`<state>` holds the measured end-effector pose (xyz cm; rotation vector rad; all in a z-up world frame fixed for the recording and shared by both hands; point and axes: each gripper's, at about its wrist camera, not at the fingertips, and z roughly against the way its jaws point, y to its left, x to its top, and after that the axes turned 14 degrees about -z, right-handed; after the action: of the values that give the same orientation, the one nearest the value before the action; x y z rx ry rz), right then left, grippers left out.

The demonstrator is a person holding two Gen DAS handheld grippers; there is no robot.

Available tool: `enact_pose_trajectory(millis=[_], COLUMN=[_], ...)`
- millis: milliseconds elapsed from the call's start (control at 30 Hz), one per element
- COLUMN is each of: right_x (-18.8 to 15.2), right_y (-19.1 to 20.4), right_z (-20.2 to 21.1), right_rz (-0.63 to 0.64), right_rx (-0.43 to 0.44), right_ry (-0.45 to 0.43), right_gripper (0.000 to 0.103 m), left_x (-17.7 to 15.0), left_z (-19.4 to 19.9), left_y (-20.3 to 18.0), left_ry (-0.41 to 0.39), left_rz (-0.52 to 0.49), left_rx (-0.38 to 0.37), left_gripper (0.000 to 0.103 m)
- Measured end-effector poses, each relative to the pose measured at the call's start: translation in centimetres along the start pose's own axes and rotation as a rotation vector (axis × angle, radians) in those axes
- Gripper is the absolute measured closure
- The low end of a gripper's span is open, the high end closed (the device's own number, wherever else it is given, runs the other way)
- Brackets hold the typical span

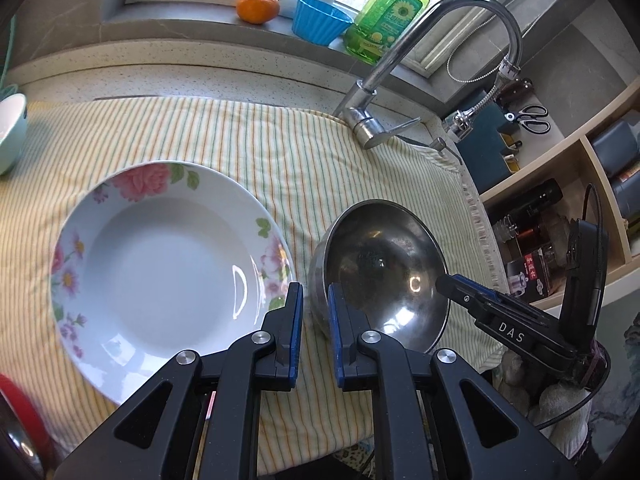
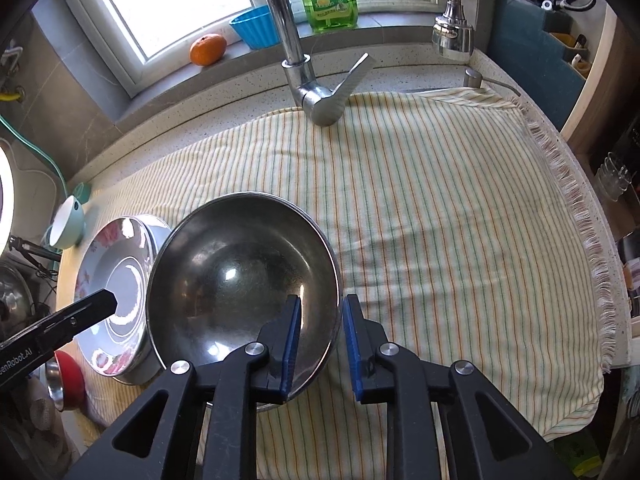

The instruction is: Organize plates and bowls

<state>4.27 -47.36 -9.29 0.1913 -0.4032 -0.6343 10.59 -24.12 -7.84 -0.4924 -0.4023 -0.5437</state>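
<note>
A white plate with pink flowers (image 1: 160, 264) lies on the striped cloth (image 1: 280, 152). Right beside it sits a steel bowl (image 1: 388, 264), tipped a little. My left gripper (image 1: 314, 292) hovers over the gap between plate and bowl, jaws nearly together with nothing in them. My right gripper (image 2: 322, 300) straddles the steel bowl's (image 2: 240, 276) near rim, one finger inside and one outside. Both pads stand off the metal. Its finger (image 1: 448, 284) shows over the bowl's right edge in the left wrist view. The plate (image 2: 116, 292) lies left of the bowl under my left gripper's fingertip (image 2: 106, 302).
A pale green bowl (image 1: 10, 132) stands at the cloth's far left and a red bowl (image 2: 68, 376) at the near left. A faucet (image 2: 312, 92) rises at the back. An orange (image 1: 258, 7), a blue cup (image 1: 320, 20) and a soap bottle (image 1: 388, 16) line the sill. Shelves (image 1: 592, 184) stand to the right.
</note>
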Motion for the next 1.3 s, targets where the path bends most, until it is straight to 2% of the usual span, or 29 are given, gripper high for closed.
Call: enact_pose_trajectory(millis=[167, 367, 500, 633, 867, 1100, 1300], right_x=[-0.4, -0.8, -1.0, -1.5, -3.8, -7.8, -11.8], right_y=[1.8, 3.9, 5.5, 8.0, 13.7, 20.2, 24.9], right_z=[1.1, 2.4, 3.9, 4.9, 5.0, 3.2, 1.1], right_rz=[0.035, 0.088, 0.108, 0.142, 0.258, 0.413, 0.526], right_rx=[0.014, -0.03, 0.01, 0.078, 0.21, 0.322, 0.38], right_ry=[-0.039, -0.128, -0.16, -0.168, -0.118, 0.0, 0.096], right_gripper=[0.075, 0.075, 0.075, 0.075, 0.075, 0.075, 0.075], left_x=[-1.2, -2.9, -4.5, -6.5, -11.0, -15.4, -18.2], left_z=[2.7, 5.5, 8.1, 10.5, 14.4, 16.9, 17.8], left_y=[0.7, 2.5, 4.3, 7.3, 12.3, 15.8, 17.4], left_ry=[-0.05, -0.092, -0.124, -0.143, -0.174, -0.185, -0.177], left_rz=[-0.013, 0.036, 0.07, 0.146, 0.308, 0.444, 0.51], left_rx=[0.045, 0.061, 0.116, 0.178, 0.28, 0.365, 0.421], left_gripper=[0.092, 0.092, 0.092, 0.092, 0.092, 0.092, 0.092])
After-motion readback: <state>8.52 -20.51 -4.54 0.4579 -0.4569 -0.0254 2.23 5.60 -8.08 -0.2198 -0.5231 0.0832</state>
